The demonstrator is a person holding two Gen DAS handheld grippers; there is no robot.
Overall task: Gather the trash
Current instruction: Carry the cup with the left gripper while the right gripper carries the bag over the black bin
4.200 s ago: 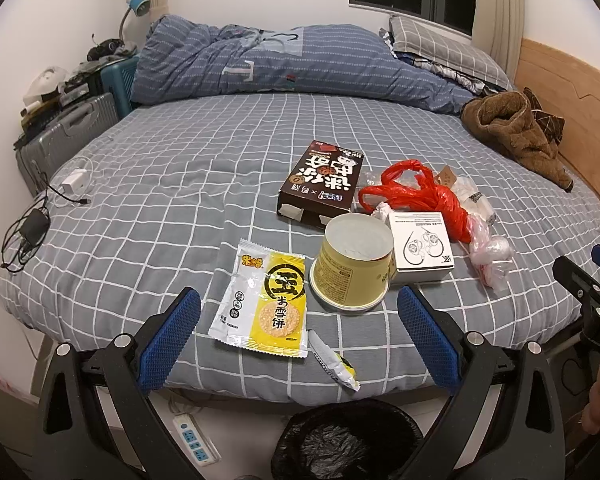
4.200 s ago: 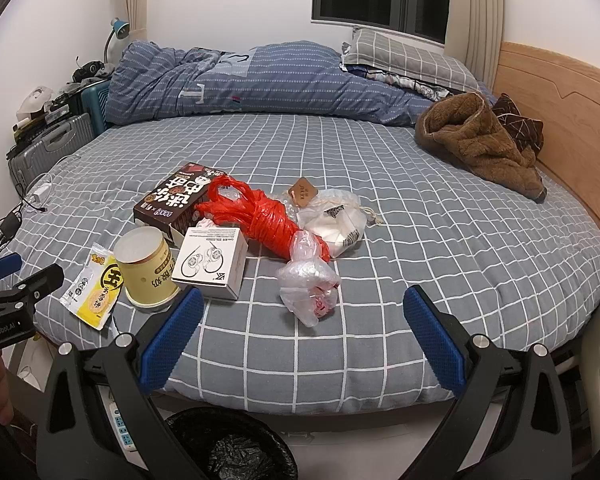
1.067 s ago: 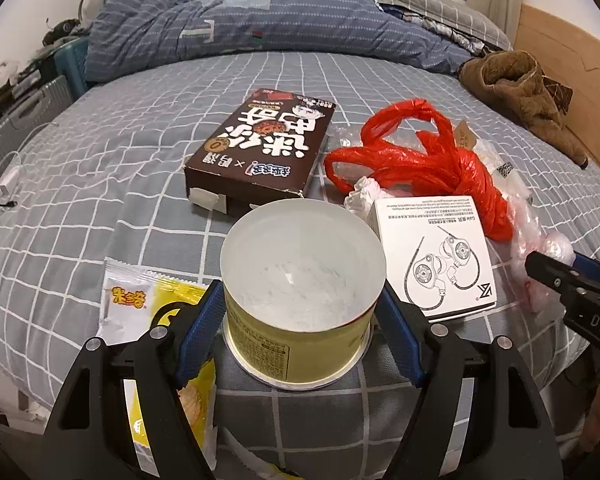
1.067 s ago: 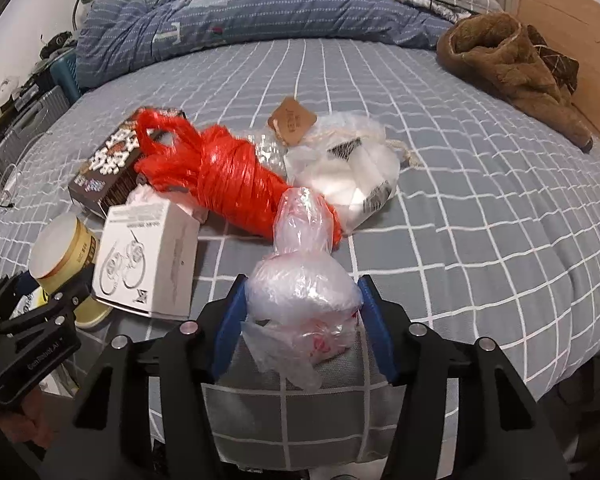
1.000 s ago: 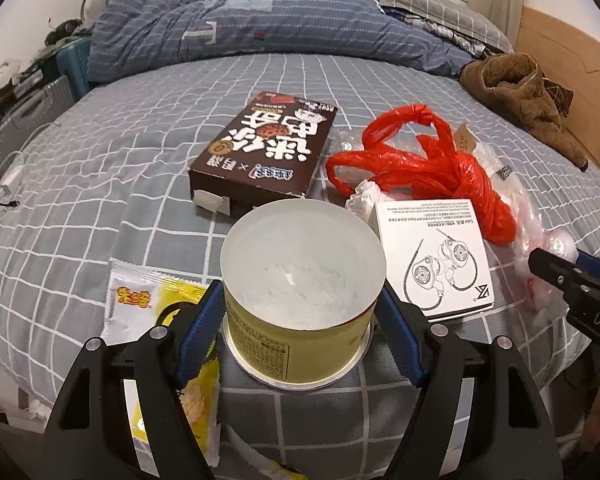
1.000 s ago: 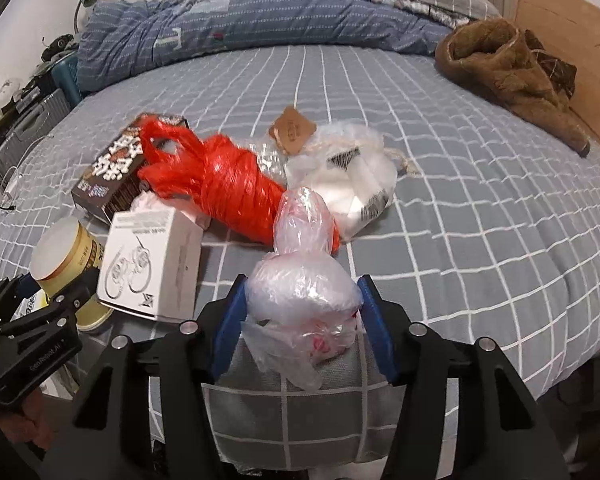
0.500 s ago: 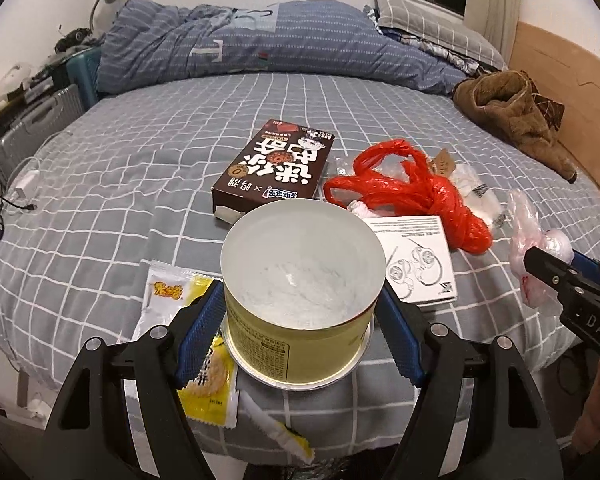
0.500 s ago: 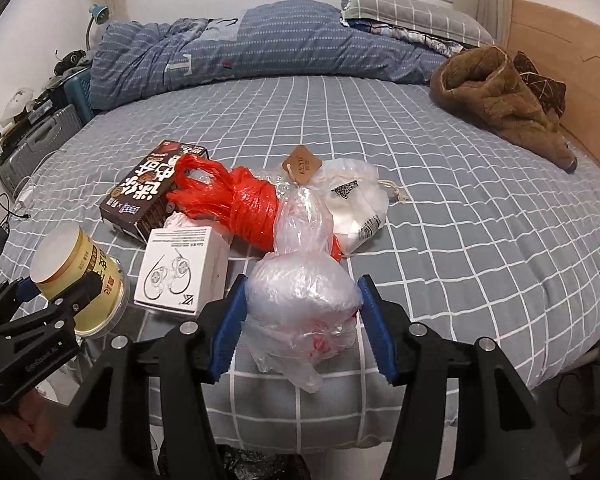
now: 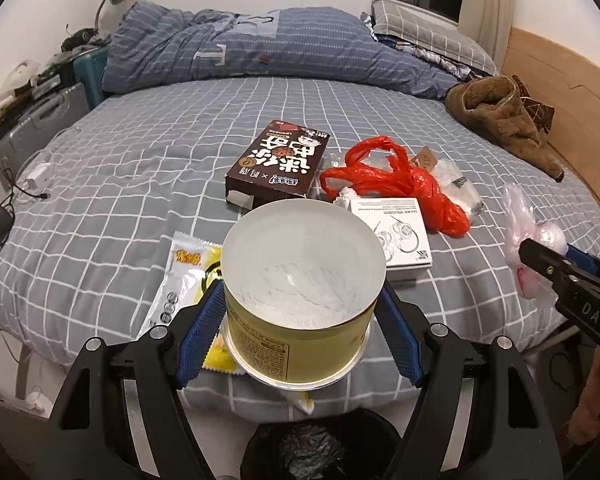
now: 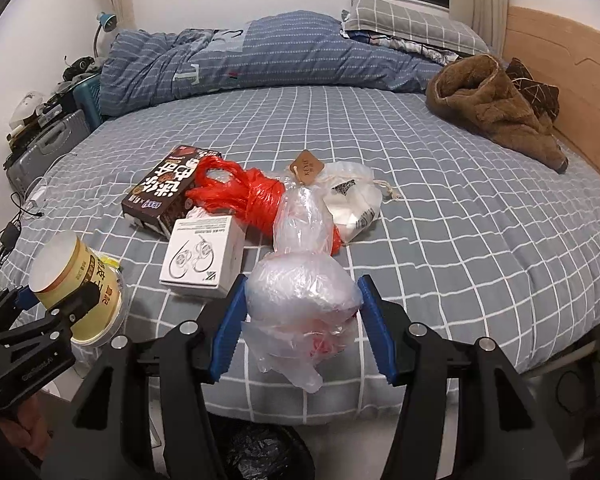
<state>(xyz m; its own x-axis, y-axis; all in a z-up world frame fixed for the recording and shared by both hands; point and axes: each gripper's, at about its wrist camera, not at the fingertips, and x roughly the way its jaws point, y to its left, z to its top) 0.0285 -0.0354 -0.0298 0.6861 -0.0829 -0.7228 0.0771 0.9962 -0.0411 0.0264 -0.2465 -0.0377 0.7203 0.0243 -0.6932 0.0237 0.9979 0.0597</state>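
Observation:
My left gripper (image 9: 300, 328) is shut on an upside-down yellow paper cup (image 9: 300, 300) and holds it above the bed's front edge; the cup also shows in the right wrist view (image 10: 78, 280). My right gripper (image 10: 300, 320) is shut on a clear crumpled plastic bag (image 10: 300, 288), lifted off the bed; it also shows in the left wrist view (image 9: 530, 240). On the bed lie a brown snack box (image 9: 280, 160), a red plastic bag (image 9: 396, 184), a white earphone box (image 9: 396, 232), a yellow snack wrapper (image 9: 184, 276) and a white pouch (image 10: 352, 200). A black-lined trash bin (image 9: 320, 448) stands below.
The grey checked bed (image 10: 460, 216) fills the view. A brown garment (image 10: 492, 112) lies at the right by the wooden headboard. A rolled blue duvet (image 9: 260, 48) and pillow lie at the back. A suitcase (image 9: 36, 128) and cables (image 9: 4, 216) are at the left.
Both grippers have pulled back and up from the bed, carrying the cup and the clear bag. The trash bin has come into view below them.

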